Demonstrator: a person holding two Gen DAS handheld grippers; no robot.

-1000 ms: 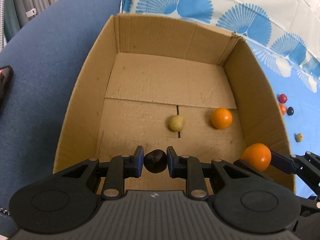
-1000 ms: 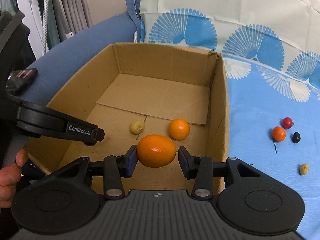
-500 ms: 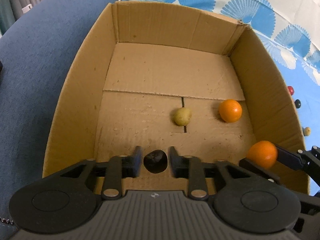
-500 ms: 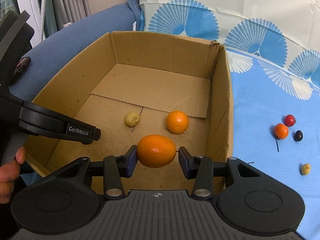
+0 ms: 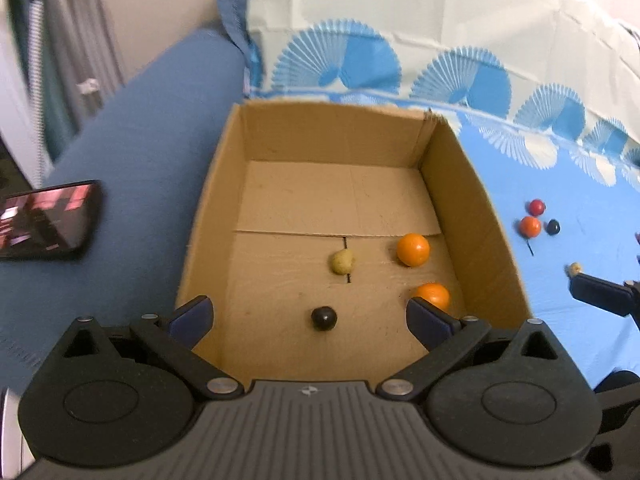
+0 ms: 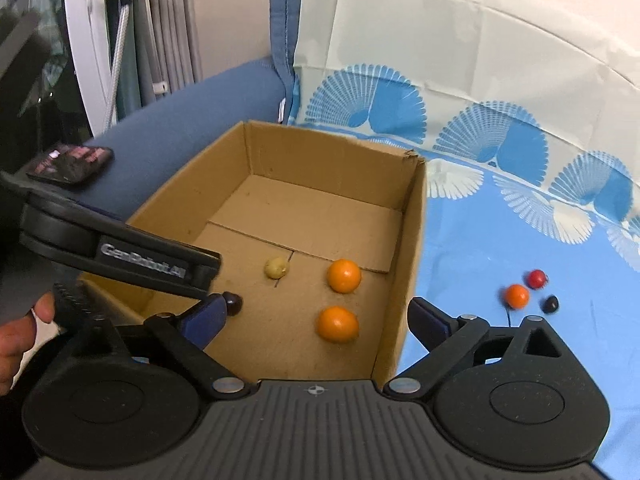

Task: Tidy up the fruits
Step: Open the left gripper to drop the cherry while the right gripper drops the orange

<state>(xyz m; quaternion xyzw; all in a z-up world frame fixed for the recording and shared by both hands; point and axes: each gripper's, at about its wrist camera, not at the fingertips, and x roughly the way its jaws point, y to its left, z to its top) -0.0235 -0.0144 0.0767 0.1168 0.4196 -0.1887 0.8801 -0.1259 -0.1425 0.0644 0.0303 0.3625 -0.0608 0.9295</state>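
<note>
Both tools hang over the near end of an open cardboard box (image 5: 208, 216), tilted down into it. The left gripper (image 5: 310, 318) has just been opening and its jaws now stand spread wide, with nothing pressed between them. A small black fruit (image 5: 324, 318) lies loose on the box floor in the gap between the jaws, touching neither pad. It looks round, so no long axis can be told.

The right gripper (image 6: 316, 318) has likewise just been opening, and its jaws are spread and empty. A larger orange fruit (image 6: 337, 324) rests on the cardboard ahead of it, between the fingers and clear of both. It is slightly oval, with its long axis lying roughly across the gripper's line, from finger to finger. Just beyond it sits a second, rounder orange fruit (image 6: 344, 276), and to the left of that a pale yellow fruit (image 6: 277, 267).

Outside the box, to the right of the right gripper, a small orange fruit (image 6: 517, 296), a red one (image 6: 536, 279) and a dark one (image 6: 550, 304) lie close together on the blue patterned cloth (image 6: 500, 240).

The left tool's arm carries white lettering, blurred here; it seems to begin "Gen". A phone (image 5: 44, 220) with a lit screen lies on the blue cushion (image 5: 152, 168) left of the box.
</note>
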